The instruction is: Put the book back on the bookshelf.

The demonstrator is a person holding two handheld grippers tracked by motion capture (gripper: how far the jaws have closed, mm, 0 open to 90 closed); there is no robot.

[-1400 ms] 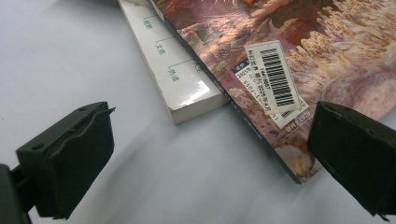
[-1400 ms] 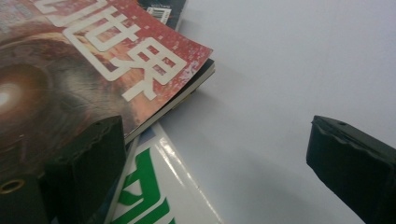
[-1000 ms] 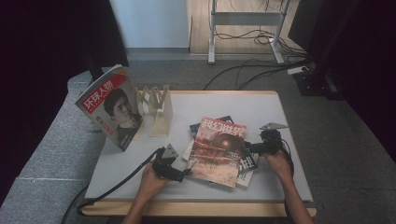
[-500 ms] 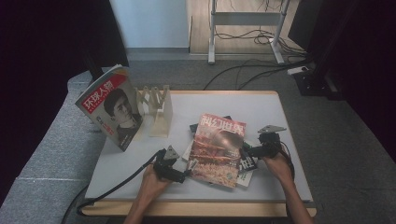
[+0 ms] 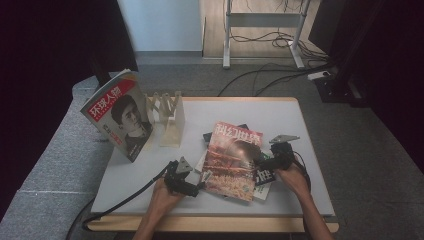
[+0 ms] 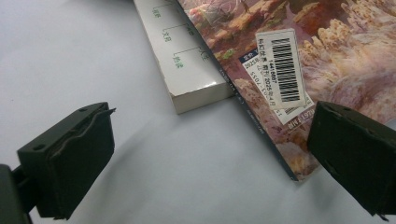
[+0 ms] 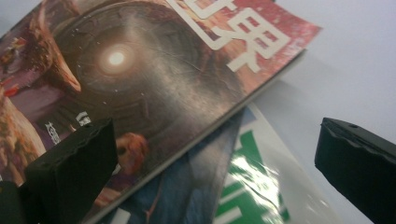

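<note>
At the far left of the white table [image 5: 280,112], a red-and-white magazine with a portrait cover [image 5: 118,115] stands tilted against a pale wooden slotted rack [image 5: 169,117]. Nearer, left of centre, the left gripper [image 5: 196,181] lies low at the left edge of a glossy reddish-brown magazine with white title characters [image 5: 233,154]. In the left gripper view its black jaws are spread wide, one over bare table, the other over the cover's near corner beside a white barcode sticker [image 6: 281,65]; a thick cream-edged book [image 6: 187,51] lies under the magazine there. The reddish magazine tops a small pile at the table's centre, near the front edge. At its right edge the right gripper [image 5: 260,162] is also spread wide, its jaws straddling that edge above a shiny green-and-white magazine [image 7: 261,186] underneath.
</note>
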